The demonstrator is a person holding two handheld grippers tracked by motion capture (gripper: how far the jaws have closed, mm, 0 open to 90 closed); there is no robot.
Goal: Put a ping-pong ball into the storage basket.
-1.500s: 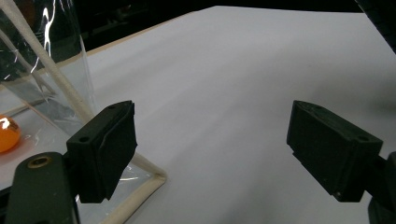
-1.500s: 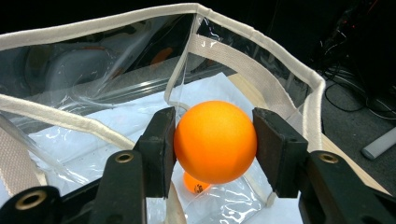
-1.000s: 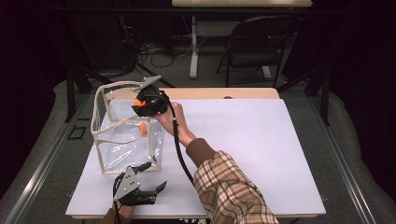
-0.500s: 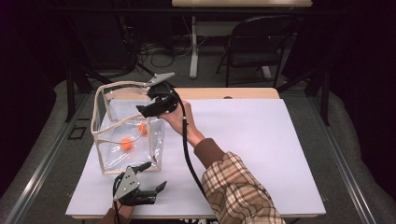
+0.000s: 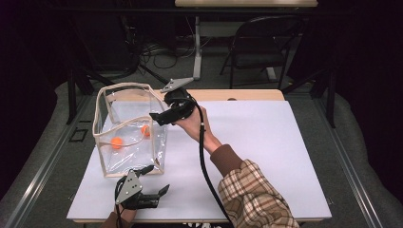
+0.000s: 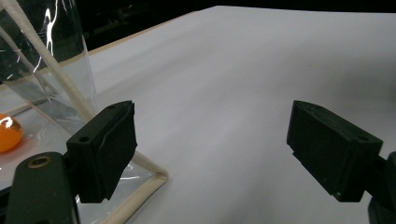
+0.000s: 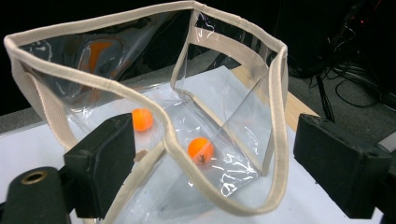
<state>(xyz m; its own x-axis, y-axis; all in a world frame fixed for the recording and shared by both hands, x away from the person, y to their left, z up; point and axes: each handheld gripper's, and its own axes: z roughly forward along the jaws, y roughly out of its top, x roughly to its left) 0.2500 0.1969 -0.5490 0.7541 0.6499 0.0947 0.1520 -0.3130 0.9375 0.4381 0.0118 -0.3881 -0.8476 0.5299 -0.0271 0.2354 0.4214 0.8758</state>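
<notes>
two tools wide open, two orange balls in the clear bag

nearest us the left tool [image 5: 153, 186] rested on the desk [image 5: 285, 156], wide open and empty, just beside the clear bag [image 5: 105, 127]. farther off the right tool [image 5: 160, 117] hung over the bag's rim, also agape and empty, above two orange balls [image 7: 201, 149] on the bag's floor.

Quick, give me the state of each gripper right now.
Left gripper: open, holding nothing, low over the table.
Right gripper: open, holding nothing, above the clear bag with two orange balls.
</notes>
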